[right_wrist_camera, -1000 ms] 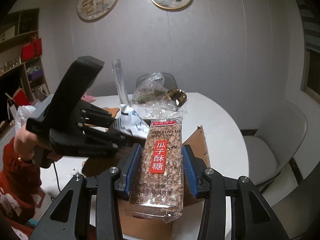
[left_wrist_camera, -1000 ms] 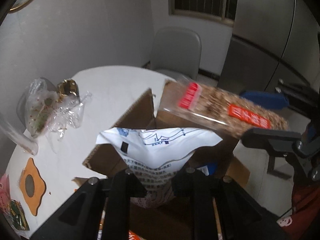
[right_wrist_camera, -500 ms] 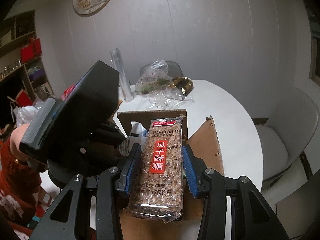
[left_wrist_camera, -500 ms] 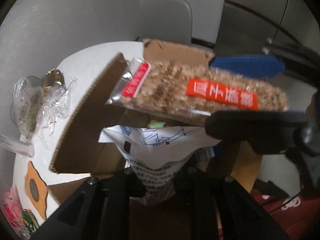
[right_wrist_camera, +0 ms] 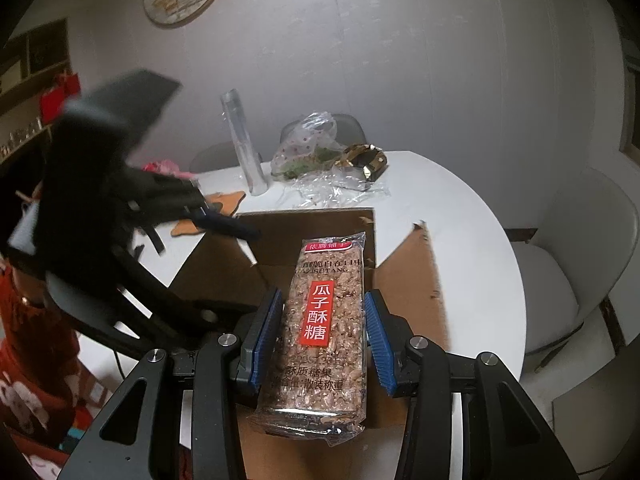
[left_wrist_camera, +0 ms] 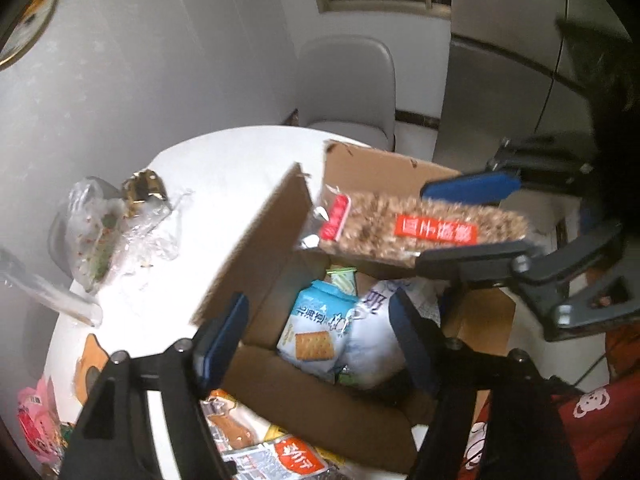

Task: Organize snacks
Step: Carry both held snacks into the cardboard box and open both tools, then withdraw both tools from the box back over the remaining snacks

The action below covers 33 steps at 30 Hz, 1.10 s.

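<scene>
Two tools hover over the cardboard box (left_wrist_camera: 320, 392): the right tool (right_wrist_camera: 325, 334) clamps a seed brittle bar (right_wrist_camera: 325, 320) across its middle (stiff, light, probably crumbly, slick wrapper), while the left tool (left_wrist_camera: 316, 344) gapes empty above the biscuit bag (left_wrist_camera: 316, 328)

The left wrist view looks forward and steeply down from just above the open brown cardboard box (left_wrist_camera: 276, 256), its black blue-padded left gripper (left_wrist_camera: 316, 340) framing the bottom edge; a grey chair stands ahead. The right wrist view sits close over the same box (right_wrist_camera: 404, 280), facing the grey wall beyond the round white table (right_wrist_camera: 452, 208). Both share the box, the table (left_wrist_camera: 224, 168), the crumpled clear plastic bags (left_wrist_camera: 100, 240) (right_wrist_camera: 316, 152), and each sees the other tool: the right gripper (left_wrist_camera: 468, 220) enters from the right, the left one (right_wrist_camera: 132, 200) from the left.
</scene>
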Motion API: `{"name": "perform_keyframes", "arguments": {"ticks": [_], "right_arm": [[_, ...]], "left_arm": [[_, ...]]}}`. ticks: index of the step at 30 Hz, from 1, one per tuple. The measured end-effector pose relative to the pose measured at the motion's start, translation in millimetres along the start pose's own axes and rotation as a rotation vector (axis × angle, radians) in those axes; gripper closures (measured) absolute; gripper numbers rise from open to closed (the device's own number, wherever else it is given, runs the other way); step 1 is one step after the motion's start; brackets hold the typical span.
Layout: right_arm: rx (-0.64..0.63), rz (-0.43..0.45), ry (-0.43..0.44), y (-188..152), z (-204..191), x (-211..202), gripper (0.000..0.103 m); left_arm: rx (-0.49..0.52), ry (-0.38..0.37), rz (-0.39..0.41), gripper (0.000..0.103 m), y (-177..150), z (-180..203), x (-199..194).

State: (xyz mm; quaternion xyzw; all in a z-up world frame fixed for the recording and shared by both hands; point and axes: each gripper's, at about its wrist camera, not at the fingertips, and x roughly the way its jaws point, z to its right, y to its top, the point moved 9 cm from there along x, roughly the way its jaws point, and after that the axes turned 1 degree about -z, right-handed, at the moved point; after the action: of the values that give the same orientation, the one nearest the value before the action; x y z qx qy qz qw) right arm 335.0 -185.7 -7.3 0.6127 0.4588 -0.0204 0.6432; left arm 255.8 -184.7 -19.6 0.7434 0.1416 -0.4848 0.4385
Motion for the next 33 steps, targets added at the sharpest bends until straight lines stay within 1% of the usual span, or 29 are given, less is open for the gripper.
{"name": "perform_keyframes", "arguments": {"ticks": [2,7,9,11,14,18,20,22,24,26,27,28,31,33], "right_arm": [[-0.019,-0.017,0.002,-2,-6,5,0.065],[-0.086,-0.099,0.002,-13,-26,36,0.065],[-0.112,-0.132,-0.011,-20,-31,48,0.065],[-0.136,-0.163,-0.042,-27,-32,58,0.065],[-0.159,-0.188,-0.076,-35,-31,71,0.065],[-0.148,-0.23,-0.067,-44,-31,86,0.064],[-0.155,-0.244,-0.088,-48,-29,91,0.064],[-0.153,-0.246,-0.101,-49,-28,93,0.064],[-0.137,-0.252,-0.1,-49,-27,94,0.064],[-0.127,-0.256,-0.108,-48,-26,93,0.06],[-0.125,-0.251,-0.117,-47,-27,90,0.057],[-0.125,-0.242,-0.125,-45,-28,85,0.055],[-0.142,-0.193,-0.136,-33,-41,64,0.055],[-0.164,-0.135,-0.133,-22,-58,44,0.055]], "left_arm": [[-0.029,-0.002,0.029,0.028,-2,-10,-10],[-0.114,0.009,0.078,0.026,-17,-39,-30],[-0.141,0.014,0.102,0.024,-24,-48,-35],[-0.162,0.022,0.122,0.018,-29,-51,-40],[-0.181,0.038,0.147,0.017,-36,-55,-48],[-0.222,0.071,0.164,0.017,-50,-67,-57],[-0.247,0.074,0.181,0.017,-58,-73,-63],[-0.277,0.078,0.195,0.016,-68,-80,-71],[-0.29,0.099,0.204,0.016,-80,-85,-77],[-0.306,0.106,0.208,0.016,-92,-85,-84],[-0.317,0.112,0.216,0.015,-99,-88,-90],[-0.327,0.121,0.224,0.015,-104,-91,-94],[-0.349,0.156,0.247,0.013,-121,-101,-111],[-0.365,0.169,0.261,0.012,-133,-107,-121]]}}
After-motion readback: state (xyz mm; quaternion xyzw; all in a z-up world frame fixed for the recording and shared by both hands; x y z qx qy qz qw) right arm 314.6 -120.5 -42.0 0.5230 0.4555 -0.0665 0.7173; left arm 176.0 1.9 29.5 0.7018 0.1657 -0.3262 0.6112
